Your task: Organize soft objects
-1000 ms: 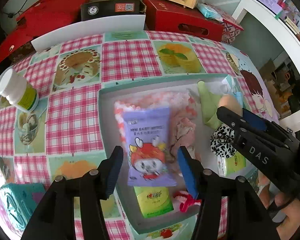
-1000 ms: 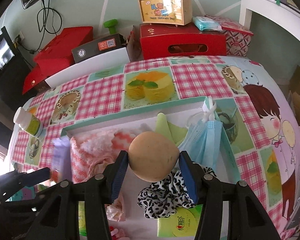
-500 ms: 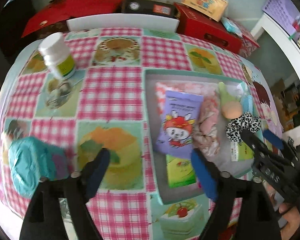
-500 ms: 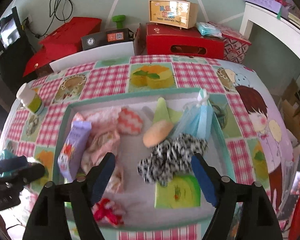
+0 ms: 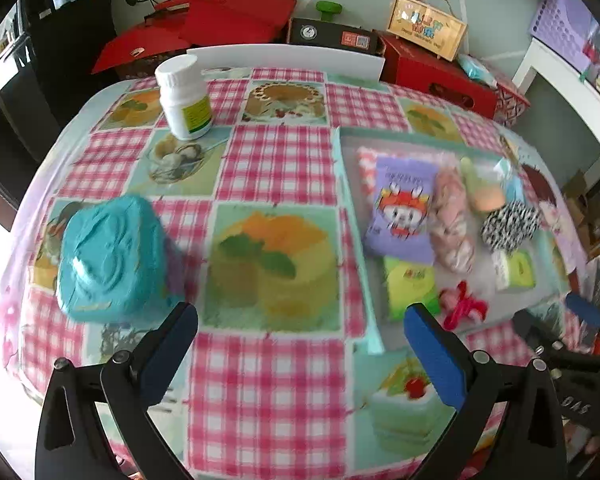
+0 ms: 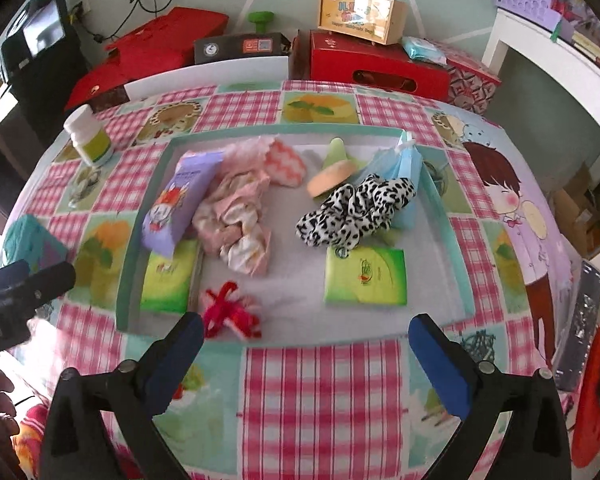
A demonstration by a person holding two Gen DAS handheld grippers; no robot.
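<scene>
A teal-rimmed tray on the table holds several soft things: a purple snack pack, pink cloth, an orange sponge, a leopard scrunchie, a blue mask, two green tissue packs and a red tassel. A teal tissue pack lies outside the tray at the left. My left gripper is open and empty over the tablecloth, right of the teal pack. My right gripper is open and empty, at the tray's near edge.
A white pill bottle stands at the table's far left. Red boxes, a black box and a wooden case line the far side. A dark flat object lies at the table's right edge.
Both grippers opened and let go: the purple pack and the orange sponge now lie in the tray. Both pulled back; the left swung left, bringing the teal pack closer.
</scene>
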